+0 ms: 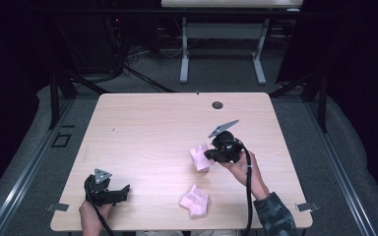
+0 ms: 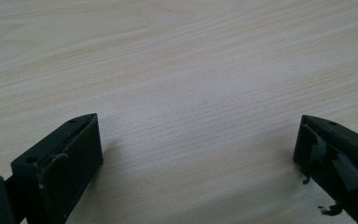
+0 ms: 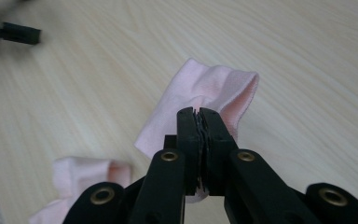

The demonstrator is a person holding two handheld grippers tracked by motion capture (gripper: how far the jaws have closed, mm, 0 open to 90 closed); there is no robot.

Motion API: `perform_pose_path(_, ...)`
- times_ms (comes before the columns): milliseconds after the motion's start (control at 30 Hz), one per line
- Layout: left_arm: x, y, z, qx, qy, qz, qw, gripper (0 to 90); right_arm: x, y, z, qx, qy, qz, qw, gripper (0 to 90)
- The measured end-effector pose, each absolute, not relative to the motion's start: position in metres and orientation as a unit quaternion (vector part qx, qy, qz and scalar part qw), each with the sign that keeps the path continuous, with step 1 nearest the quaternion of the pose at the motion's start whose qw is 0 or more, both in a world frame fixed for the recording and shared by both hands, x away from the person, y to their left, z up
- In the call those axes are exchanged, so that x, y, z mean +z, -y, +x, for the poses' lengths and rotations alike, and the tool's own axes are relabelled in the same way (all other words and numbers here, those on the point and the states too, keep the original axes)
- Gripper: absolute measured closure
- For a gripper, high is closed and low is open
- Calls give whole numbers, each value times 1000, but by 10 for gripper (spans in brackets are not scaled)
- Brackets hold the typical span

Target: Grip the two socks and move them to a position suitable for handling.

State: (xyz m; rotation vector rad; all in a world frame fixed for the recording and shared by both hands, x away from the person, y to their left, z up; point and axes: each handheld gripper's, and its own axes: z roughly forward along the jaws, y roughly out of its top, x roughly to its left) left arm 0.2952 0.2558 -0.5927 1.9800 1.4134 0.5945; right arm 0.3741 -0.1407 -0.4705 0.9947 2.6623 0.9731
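Note:
A pink cloth [image 1: 199, 157] hangs a little above the wooden table [image 1: 152, 123], right of centre, with my right gripper [image 1: 207, 155] shut on it. In the right gripper view the jaws [image 3: 198, 114] are pressed together on the folded pink cloth [image 3: 205, 88], which droops past them. A second, crumpled pink cloth [image 1: 195, 200] lies on the table near the front edge, also seen low left in the right gripper view [image 3: 81, 175]. My left gripper [image 1: 125, 189] rests at the front left, its jaws [image 2: 198, 126] wide apart over bare wood with nothing between them.
A dark round grommet [image 1: 217, 104] sits near the table's far edge. Metal clamps [image 1: 58, 207] [image 1: 306, 206] stick out at the front corners. A white-legged table [image 1: 221, 29] stands behind on the grey floor. Dark curtains flank both sides.

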Motion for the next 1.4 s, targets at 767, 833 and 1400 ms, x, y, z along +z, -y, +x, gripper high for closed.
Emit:
perform_pose_path(767,-592,-256,295,229,-536,751,310,9,-511,133,348,312,-881,350,64,153)
perform_pose_path(833,-592,-256,296,227,-537,752,308,3,-509,138,338,311,-880,353,64,125)
perform_pose_path(1400,-572,-199,272,187,-466,793,346,5,-534,141,282,293,-885,360,41,330)
